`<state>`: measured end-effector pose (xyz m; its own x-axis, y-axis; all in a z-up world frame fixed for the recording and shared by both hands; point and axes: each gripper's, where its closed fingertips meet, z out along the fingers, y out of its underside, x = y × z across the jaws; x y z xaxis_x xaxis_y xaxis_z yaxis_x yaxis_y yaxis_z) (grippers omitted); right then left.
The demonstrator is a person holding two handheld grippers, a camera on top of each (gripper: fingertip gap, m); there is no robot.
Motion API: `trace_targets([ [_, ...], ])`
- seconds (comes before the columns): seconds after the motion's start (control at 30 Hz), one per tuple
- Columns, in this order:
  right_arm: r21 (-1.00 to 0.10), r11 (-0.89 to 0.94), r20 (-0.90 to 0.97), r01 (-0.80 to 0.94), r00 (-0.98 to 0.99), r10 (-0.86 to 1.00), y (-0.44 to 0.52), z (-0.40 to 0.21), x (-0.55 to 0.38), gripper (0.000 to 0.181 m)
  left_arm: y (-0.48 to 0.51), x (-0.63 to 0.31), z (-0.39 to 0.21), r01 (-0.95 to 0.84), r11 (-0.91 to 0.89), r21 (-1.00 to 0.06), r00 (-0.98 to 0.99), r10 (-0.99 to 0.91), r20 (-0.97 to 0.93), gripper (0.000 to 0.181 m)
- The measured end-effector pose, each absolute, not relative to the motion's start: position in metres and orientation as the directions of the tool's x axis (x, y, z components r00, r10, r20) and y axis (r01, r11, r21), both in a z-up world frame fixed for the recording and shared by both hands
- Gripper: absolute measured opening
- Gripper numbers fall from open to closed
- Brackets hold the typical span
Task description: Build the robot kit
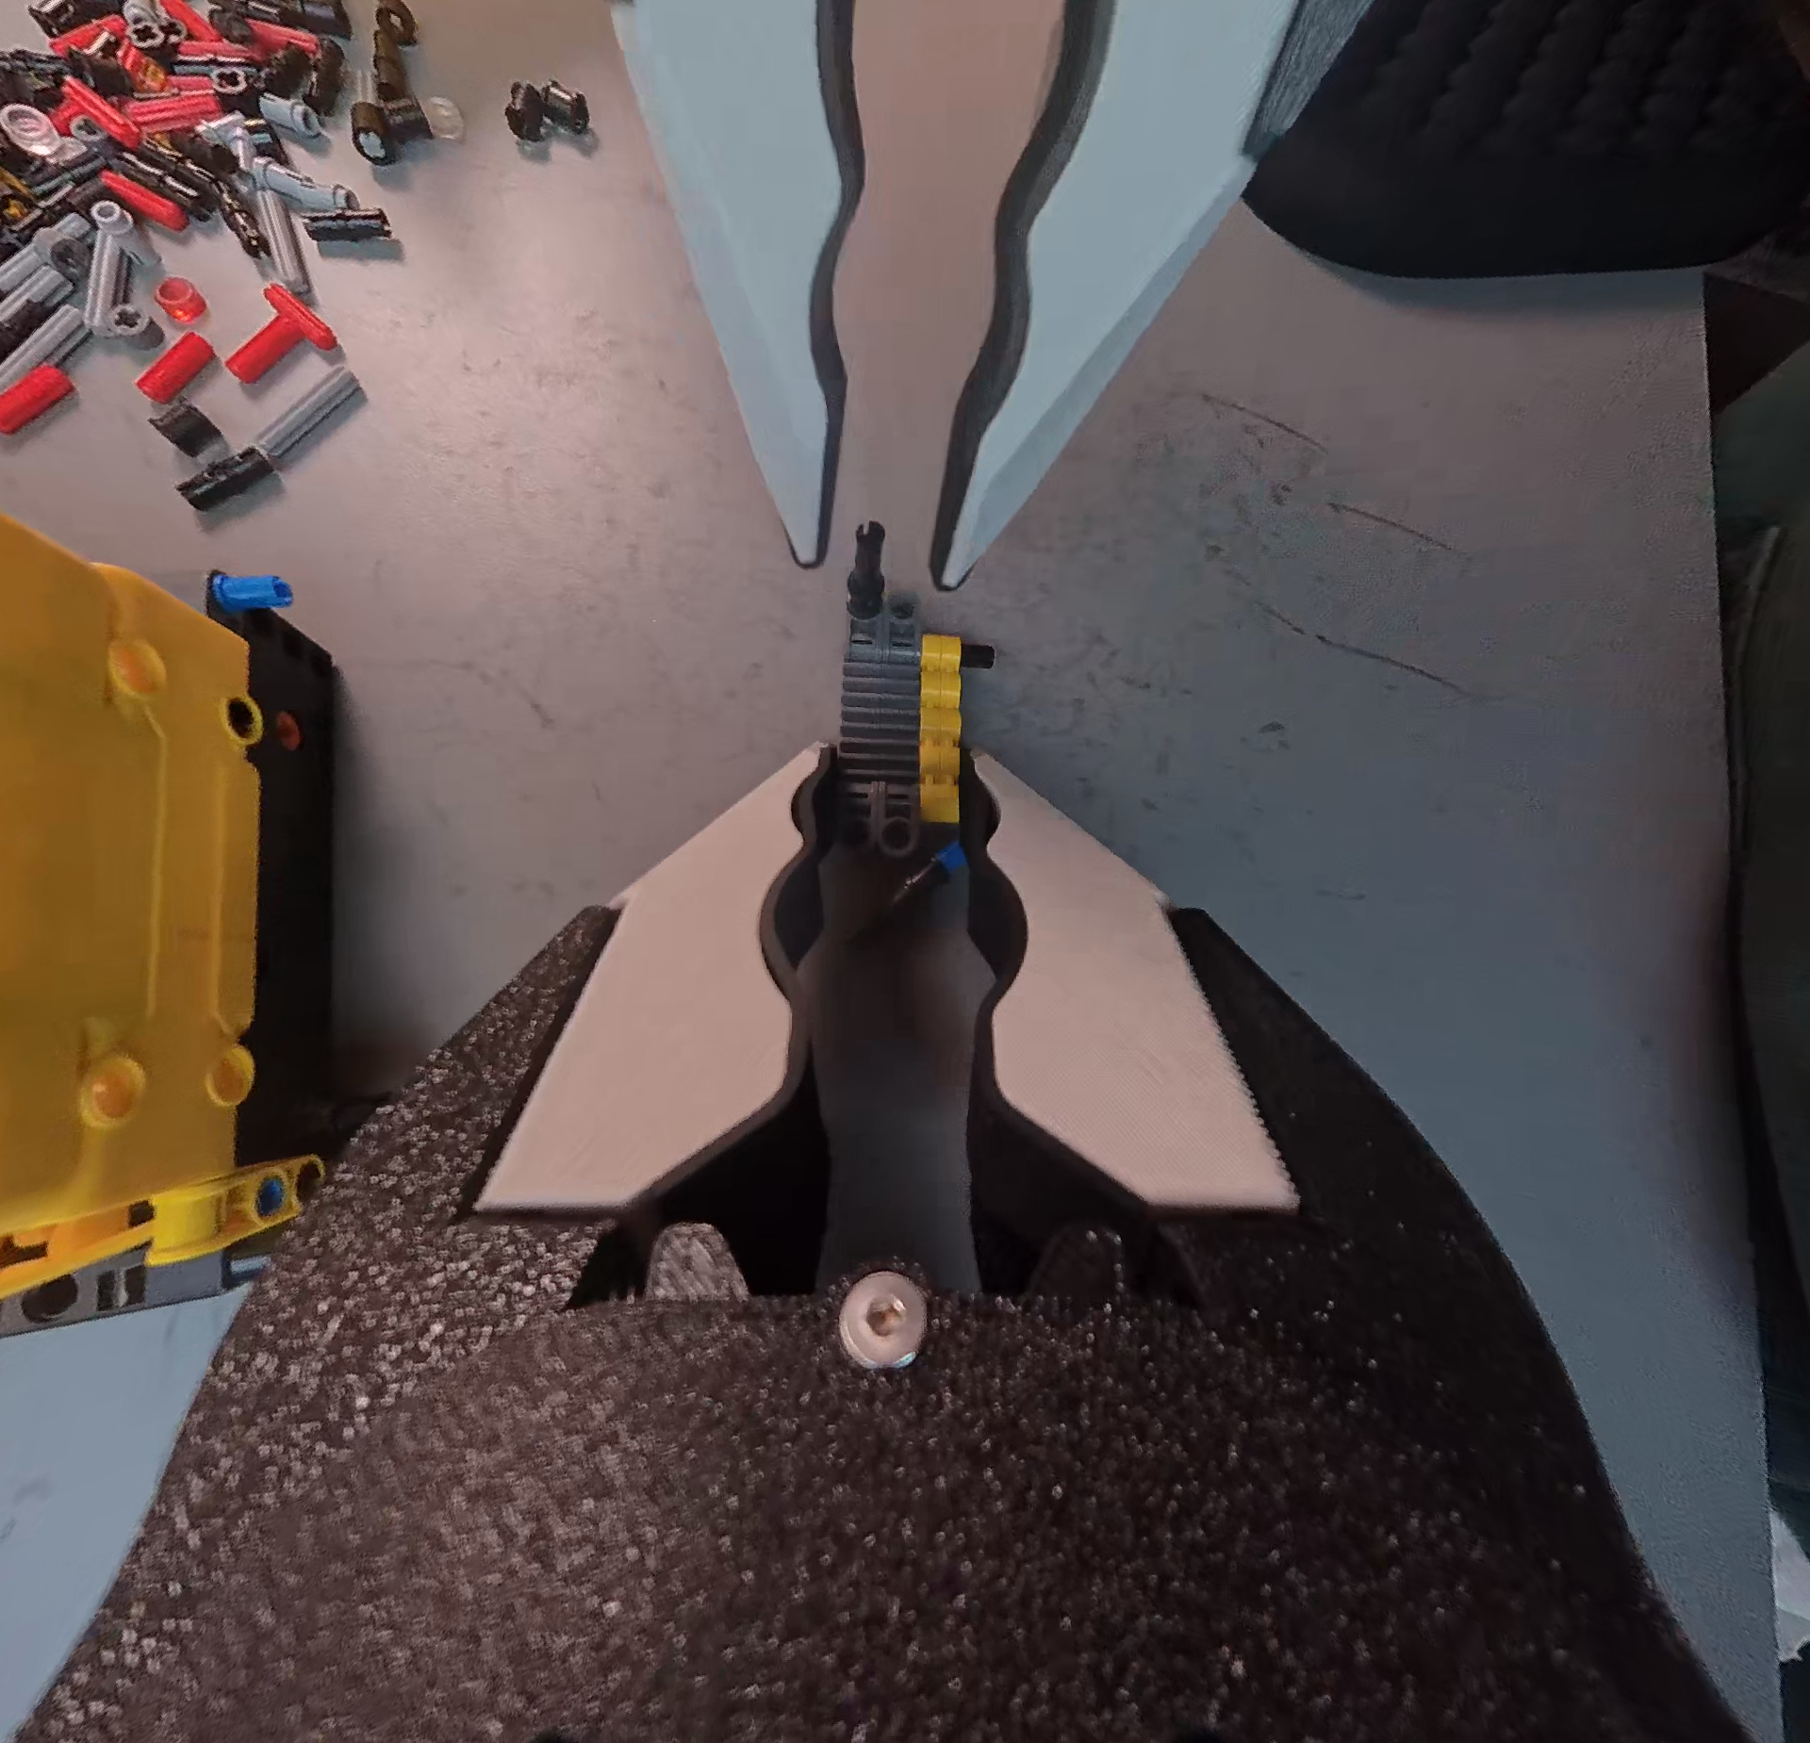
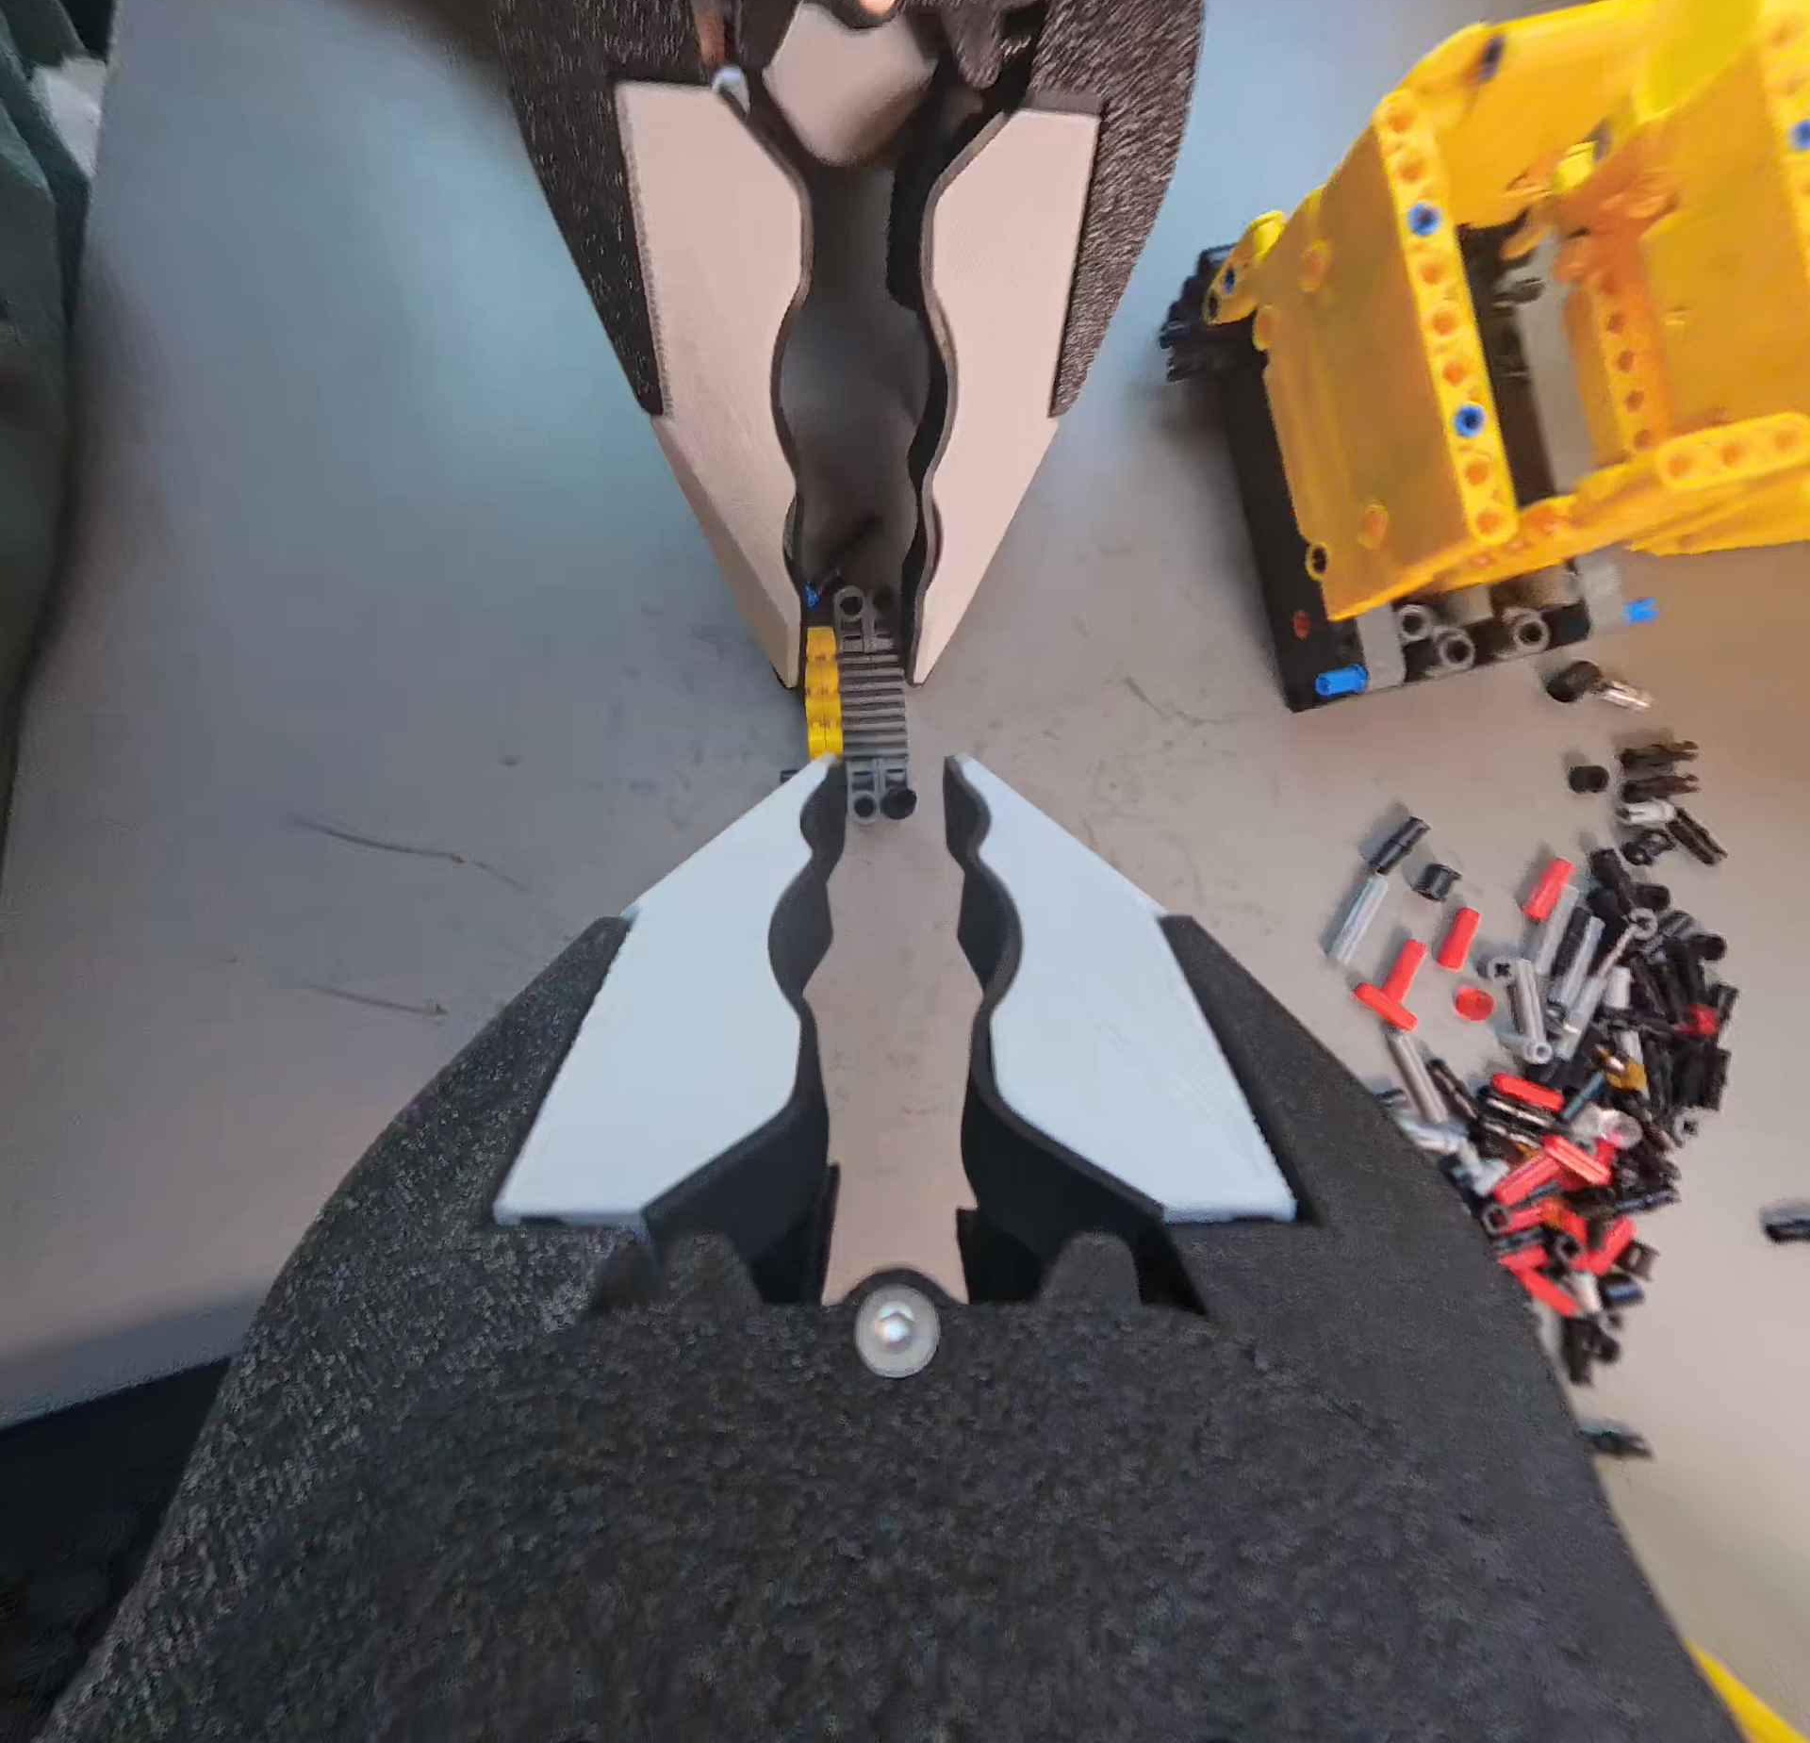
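Grey scuffed desk, worn and scratched.

Left wrist view: left tongs pinch the near end of a small assembly, a grey toothed rack with a yellow beam alongside, so its far end sticks out free. A black pin stands on that far end. Right tongs enter from the top of frame, spread, tips flanking the pin, seemingly not touching it. Loose parts pile upper left; yellow model at left edge, well apart.

Right wrist view: right tongs spread, the rack's end sitting between their tips; contact is hard to judge. Left tongs at top centre grip the assembly. Yellow model upper right, parts pile right; neither blocks the approach.
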<state>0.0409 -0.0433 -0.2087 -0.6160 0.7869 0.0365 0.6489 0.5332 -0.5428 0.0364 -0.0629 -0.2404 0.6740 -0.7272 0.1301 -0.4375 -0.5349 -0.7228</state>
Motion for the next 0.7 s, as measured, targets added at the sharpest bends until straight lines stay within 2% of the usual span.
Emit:
trace_targets([
  [0.13, -0.703, 0.385, 0.081, 0.598, -0.471, 0.878, -0.036, -0.198, 0.04, 0.038, -0.063, 0.037, -0.24, -0.45, -0.522, -0.724, 0.668, -0.735, 0.115, 0.023],
  [0.23, -0.836, 0.235, 0.049, 0.495, -0.359, 0.932, -0.032, -0.19, 0.033, 0.035, -0.061, 0.031, -0.231, -0.455, -0.482, -0.748, 0.663, -0.745, 0.077, 0.03],
  [0.33, -0.912, 0.147, 0.028, 0.383, -0.301, 0.953, -0.027, -0.18, 0.025, 0.027, -0.058, 0.016, -0.206, -0.398, -0.438, -0.806, 0.671, -0.739, 0.07, 0.035],
  [0.43, -0.937, 0.142, 0.051, 0.318, -0.278, 0.959, -0.024, -0.17, 0.022, 0.025, -0.065, -0.007, -0.192, -0.391, -0.404, -0.827, 0.673, -0.739, 0.043, 0.028],
  [0.57, -0.956, 0.137, 0.073, 0.258, -0.245, 0.967, -0.016, -0.157, 0.03, 0.025, -0.082, -0.017, -0.202, -0.454, -0.393, -0.8, 0.638, -0.77, 0.016, 0.02],
  [0.7, -0.958, 0.136, 0.073, 0.252, -0.246, 0.967, -0.016, -0.157, 0.036, 0.025, -0.086, -0.003, -0.222, -0.506, -0.401, -0.764, 0.593, -0.805, 0.029, 0.019],
])
